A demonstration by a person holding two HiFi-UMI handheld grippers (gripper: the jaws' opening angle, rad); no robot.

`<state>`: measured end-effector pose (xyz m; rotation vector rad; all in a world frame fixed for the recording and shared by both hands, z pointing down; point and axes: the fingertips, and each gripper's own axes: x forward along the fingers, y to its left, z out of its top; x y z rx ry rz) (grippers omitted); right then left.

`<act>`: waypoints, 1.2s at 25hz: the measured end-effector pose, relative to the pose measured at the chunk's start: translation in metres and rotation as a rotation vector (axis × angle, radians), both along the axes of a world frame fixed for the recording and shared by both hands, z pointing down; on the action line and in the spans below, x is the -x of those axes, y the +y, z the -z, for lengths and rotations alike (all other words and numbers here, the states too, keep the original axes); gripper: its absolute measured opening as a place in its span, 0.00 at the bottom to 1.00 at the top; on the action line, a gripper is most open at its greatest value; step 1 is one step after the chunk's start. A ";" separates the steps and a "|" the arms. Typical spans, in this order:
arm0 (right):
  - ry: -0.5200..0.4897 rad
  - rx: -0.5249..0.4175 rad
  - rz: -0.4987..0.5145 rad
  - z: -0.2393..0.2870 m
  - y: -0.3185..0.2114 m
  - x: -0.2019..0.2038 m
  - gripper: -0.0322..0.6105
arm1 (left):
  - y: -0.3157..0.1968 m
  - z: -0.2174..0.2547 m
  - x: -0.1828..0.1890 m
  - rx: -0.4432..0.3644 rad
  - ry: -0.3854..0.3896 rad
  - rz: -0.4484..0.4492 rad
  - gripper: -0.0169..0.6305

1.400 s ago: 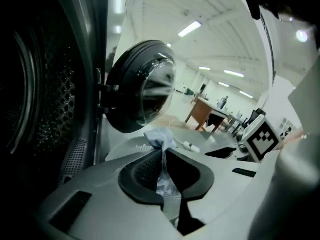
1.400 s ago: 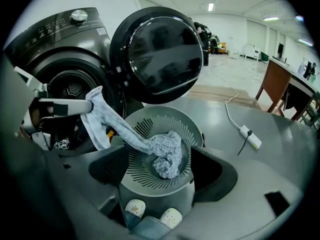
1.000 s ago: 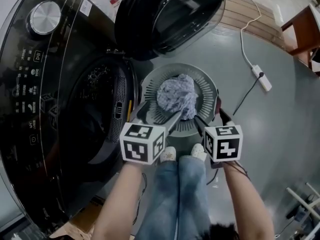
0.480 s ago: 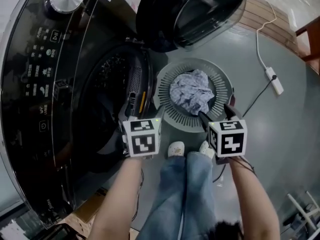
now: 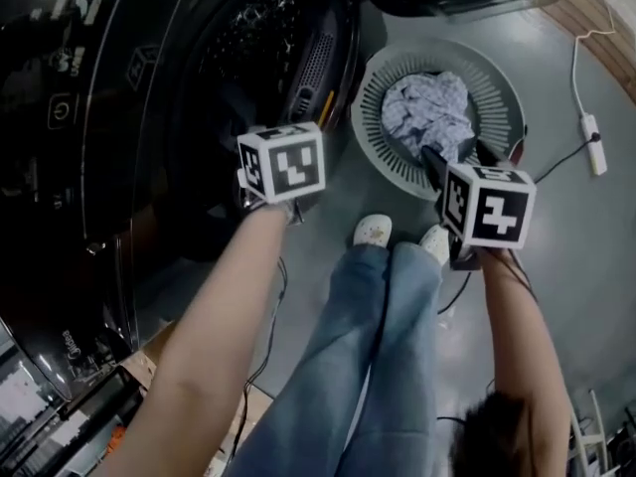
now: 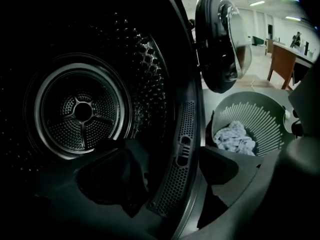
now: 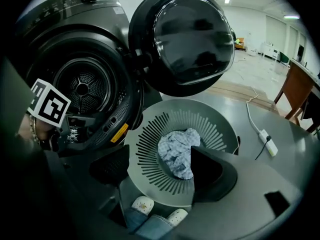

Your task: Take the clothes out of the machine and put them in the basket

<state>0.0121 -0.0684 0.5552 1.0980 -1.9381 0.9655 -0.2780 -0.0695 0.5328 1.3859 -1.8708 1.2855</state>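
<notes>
A dark front-loading machine [image 5: 119,117] stands with its round door [image 7: 192,39] swung open. My left gripper [image 6: 167,179] is at the mouth of the drum [image 6: 82,106]; its jaws are open and nothing is between them. Its marker cube [image 5: 283,162] shows in the head view. In the drum I see only bare perforated metal. A grey slotted basket [image 5: 383,142] stands on the floor by the machine, with a crumpled pale blue cloth [image 5: 429,112] in it. My right gripper [image 5: 462,155] hangs open and empty over the basket's near rim [image 7: 150,184].
A white power strip [image 5: 590,132] and its cable lie on the grey floor right of the basket. The person's jeans and pale shoes [image 5: 374,232] are just in front of the basket. A wooden table [image 7: 295,91] stands far right.
My left gripper has swung left from over the basket to the machine's opening. The right gripper has shifted a little and stays over the basket. The cloth lies in the basket as before.
</notes>
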 end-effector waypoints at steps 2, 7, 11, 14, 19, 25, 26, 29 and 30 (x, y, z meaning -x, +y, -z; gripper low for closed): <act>0.001 0.024 0.014 -0.005 0.004 0.008 0.65 | 0.008 -0.004 0.016 0.039 -0.040 0.034 0.72; 0.020 0.118 0.018 -0.019 0.002 0.018 0.64 | 0.021 -0.020 0.058 0.145 -0.184 0.127 0.72; 0.030 0.147 0.037 -0.028 0.001 0.036 0.64 | 0.029 -0.031 0.088 0.186 -0.249 0.212 0.72; 0.034 0.146 0.087 -0.032 0.007 0.055 0.64 | 0.032 -0.044 0.104 0.214 -0.254 0.265 0.72; 0.035 0.128 0.174 -0.039 0.017 0.081 0.64 | 0.044 -0.070 0.126 0.316 -0.293 0.266 0.72; 0.014 0.144 0.132 -0.057 0.021 0.084 0.64 | 0.041 -0.086 0.142 0.340 -0.322 0.290 0.71; 0.012 0.149 0.123 -0.061 0.021 0.084 0.64 | 0.041 -0.088 0.144 0.345 -0.325 0.290 0.69; 0.031 0.186 0.104 -0.073 0.023 0.085 0.62 | 0.045 -0.104 0.142 0.395 -0.273 0.275 0.52; 0.048 0.207 0.103 -0.077 0.024 0.085 0.56 | 0.046 -0.109 0.139 0.409 -0.248 0.276 0.42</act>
